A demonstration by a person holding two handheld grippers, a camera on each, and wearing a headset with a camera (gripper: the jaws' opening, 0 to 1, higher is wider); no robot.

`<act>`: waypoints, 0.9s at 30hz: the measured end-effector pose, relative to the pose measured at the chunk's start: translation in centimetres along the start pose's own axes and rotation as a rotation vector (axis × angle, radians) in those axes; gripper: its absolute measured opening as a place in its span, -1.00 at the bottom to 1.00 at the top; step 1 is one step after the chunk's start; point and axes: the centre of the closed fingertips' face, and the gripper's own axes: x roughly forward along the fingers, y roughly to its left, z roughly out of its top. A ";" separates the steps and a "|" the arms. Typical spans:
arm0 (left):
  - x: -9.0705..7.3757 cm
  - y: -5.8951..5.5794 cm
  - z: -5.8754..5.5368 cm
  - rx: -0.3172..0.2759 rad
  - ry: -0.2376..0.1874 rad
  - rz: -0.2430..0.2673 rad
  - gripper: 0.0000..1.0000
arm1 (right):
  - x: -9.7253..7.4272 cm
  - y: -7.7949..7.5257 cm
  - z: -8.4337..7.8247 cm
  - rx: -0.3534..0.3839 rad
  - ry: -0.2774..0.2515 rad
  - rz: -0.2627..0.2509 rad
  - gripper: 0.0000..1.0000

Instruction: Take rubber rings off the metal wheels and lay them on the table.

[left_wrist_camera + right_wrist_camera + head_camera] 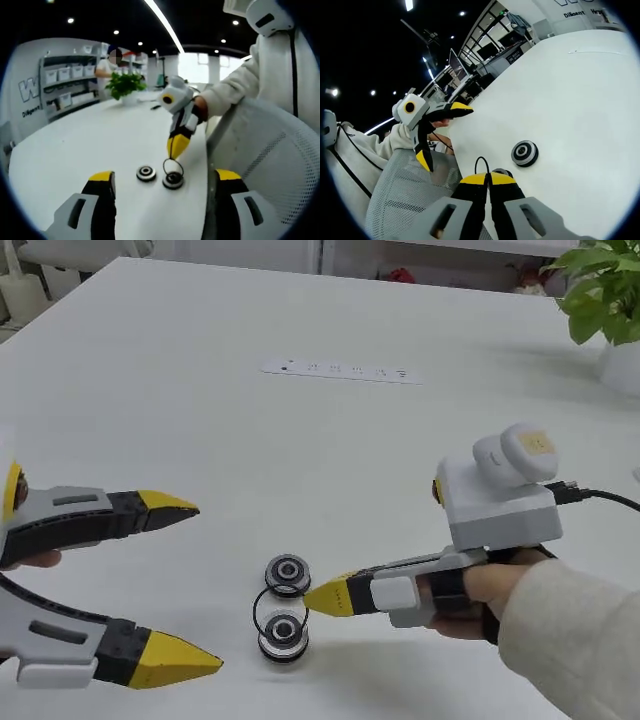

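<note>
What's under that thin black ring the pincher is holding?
The rubber ring, pinched by the right gripper, hangs over the nearer metal wheel. Its lower edge blends into the wheel, so whether it is free is unclear.

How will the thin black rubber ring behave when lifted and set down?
Probably floppy: the thin black rubber ring forms a loose oval loop where the shut right gripper pinches it. Likely very light, since its cord looks thin beside the near metal wheel. Once released it should lie flat rather than roll, though it may spring slightly.
</note>
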 end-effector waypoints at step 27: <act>-1.5 0.9 -1.8 -0.113 -0.072 0.078 0.83 | 1.4 2.4 1.9 -0.008 -0.032 0.012 -1.00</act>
